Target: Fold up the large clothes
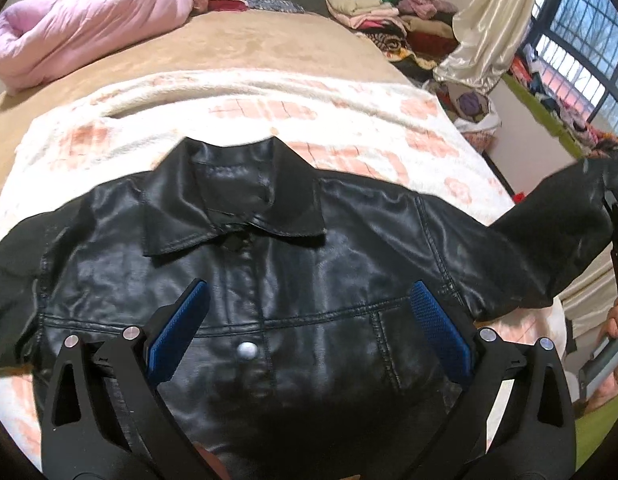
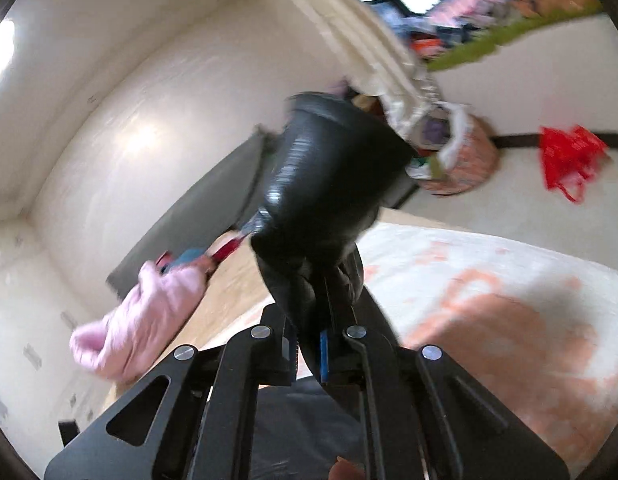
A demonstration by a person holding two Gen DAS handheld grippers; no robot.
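The left gripper (image 1: 305,312) was held with its jaws spread wide above the chest of a black leather jacket (image 1: 269,248), nothing being pinched between the blue pads (image 1: 177,324). Directly between the jaws, a silver snap button (image 1: 247,351) was seen on the jacket's closed front, and just beyond the jaws lay the collar (image 1: 233,196). The jacket was spread front-up on a cream blanket with orange patches (image 1: 269,100), which covered a bed.

The right gripper (image 2: 309,344) was closed on the jacket's sleeve (image 2: 329,176); the dark material was squeezed between the jaws and stood up past them, its cuff opening turned away from the camera. In the left wrist view that same sleeve (image 1: 557,224) was seen lifted off the bed, well to the right of the left jaws.

Farther beyond the left jaws, a tan sheet (image 1: 249,44) was visible, with a rolled pink quilt (image 1: 81,20) to the far left and a pile of folded clothes (image 1: 389,12) to the far right. A cream curtain (image 1: 497,32) and a barred window (image 1: 581,32) were seen farthest right.
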